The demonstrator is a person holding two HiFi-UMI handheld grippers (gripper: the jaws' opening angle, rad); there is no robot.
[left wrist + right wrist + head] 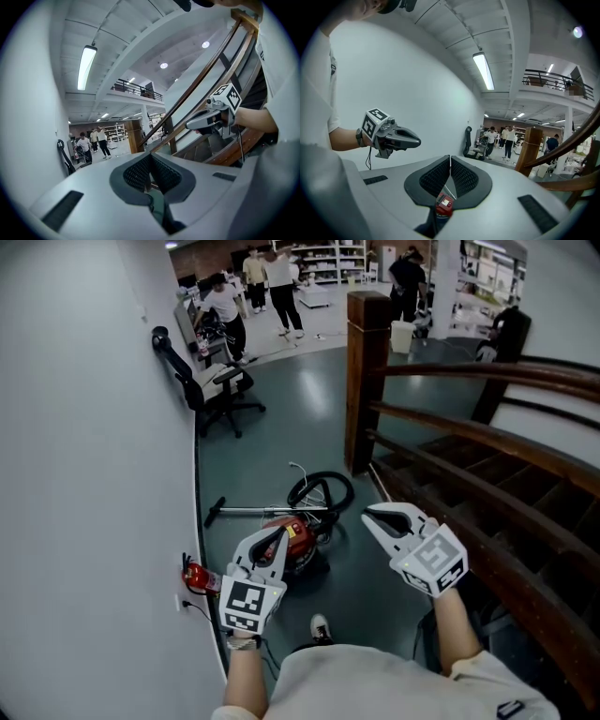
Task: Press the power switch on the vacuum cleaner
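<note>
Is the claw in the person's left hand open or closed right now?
Closed: the left gripper has its jaws meeting at the tips, with nothing between them.

Office chair [223,382] by left wall — wooden stair rail [469,434] on right, people [281,276] & shelves [326,259] in bkgd.

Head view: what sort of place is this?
Probably a large indoor workplace, a lab or warehouse-style office. A wooden staircase rises on the right, an office chair stands against the wall, and shelving racks and standing people fill the far end.
</note>
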